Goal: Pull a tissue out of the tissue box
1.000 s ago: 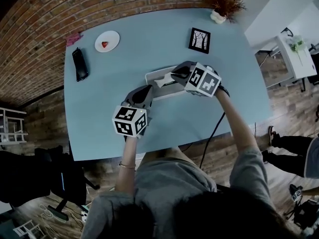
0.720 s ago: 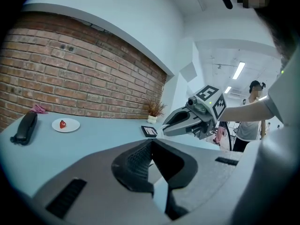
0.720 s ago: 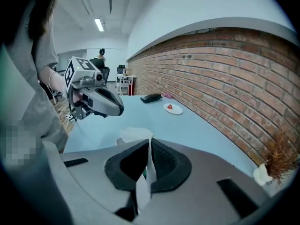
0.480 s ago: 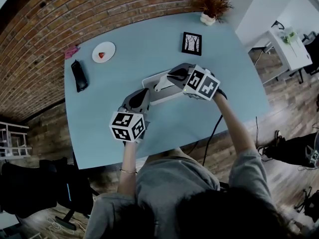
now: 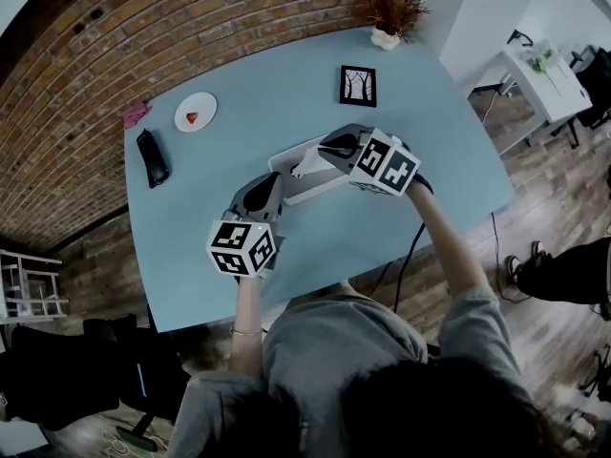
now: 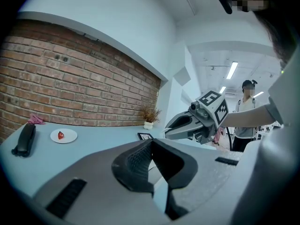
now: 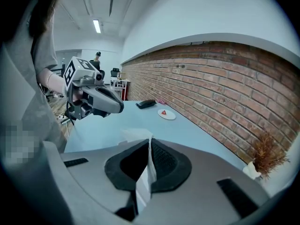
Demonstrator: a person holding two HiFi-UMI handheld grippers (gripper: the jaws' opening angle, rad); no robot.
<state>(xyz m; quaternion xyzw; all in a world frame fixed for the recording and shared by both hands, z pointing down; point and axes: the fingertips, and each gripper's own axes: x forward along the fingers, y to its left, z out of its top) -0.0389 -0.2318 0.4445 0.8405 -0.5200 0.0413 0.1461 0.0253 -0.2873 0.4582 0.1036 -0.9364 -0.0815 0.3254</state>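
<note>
Up we come: my right tool (image 7: 149,149) has lifted off the tissue box (image 5: 310,190) over this last second, and it's brought the tissue (image 7: 146,171) with it. The pads are pinched tight on the sheet. I can see it as a white blade running down between them, with a crumpled bit poking out past the tips. The grip is holding, which is what I wanted.

The box has stayed put, about the middle of the worktop (image 5: 239,103). In the head view the sheet shows as a white streak between the tool and the box top. I'd judge it partly drawn and not yet free, since I can't see its tail end leave the slot.

My left tool (image 6: 152,144) has risen too. It hangs by the box's near-left corner, closed down narrow, pads about meeting at the tips, with nothing I can make out clamped between them. Whether it touches the box, I can't tell. That matters, because with nothing pinning the box a snagged sheet could drag it up with the pull. So it's a steady lift from here, eyes on the box. The plate (image 5: 195,112) and picture frame (image 5: 357,85) toward the far edge are well apart from all this.
</note>
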